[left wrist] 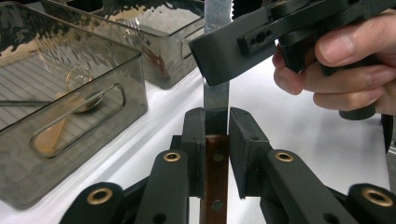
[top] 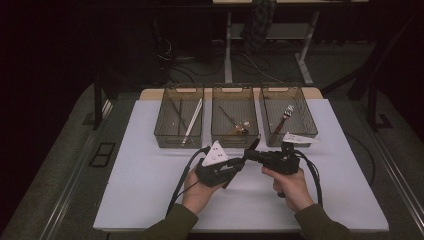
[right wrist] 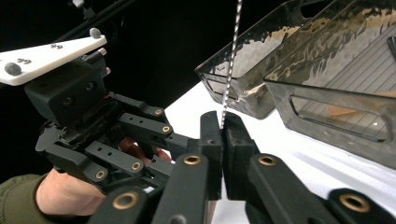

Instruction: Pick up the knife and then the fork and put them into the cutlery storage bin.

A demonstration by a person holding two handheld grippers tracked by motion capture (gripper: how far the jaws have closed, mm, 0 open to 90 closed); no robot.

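Observation:
A knife with a brown riveted wooden handle (left wrist: 215, 172) and a steel blade (left wrist: 216, 91) is held between both grippers above the white tabletop. My left gripper (left wrist: 217, 123) is shut on the handle just below the blade. My right gripper (right wrist: 222, 126) is shut on the blade, whose serrated edge (right wrist: 231, 60) rises out of its jaws. In the high view the left gripper (top: 239, 164) and the right gripper (top: 248, 156) meet tip to tip in front of the bins, each in one of the person's hands.
Three smoky see-through bins stand in a row at the back: the left bin (top: 177, 141) with long sticks, the middle bin (top: 234, 141) with a spoon, the right bin (top: 287, 140) with a fork. The white tabletop (top: 150, 190) stretches left and right of the hands.

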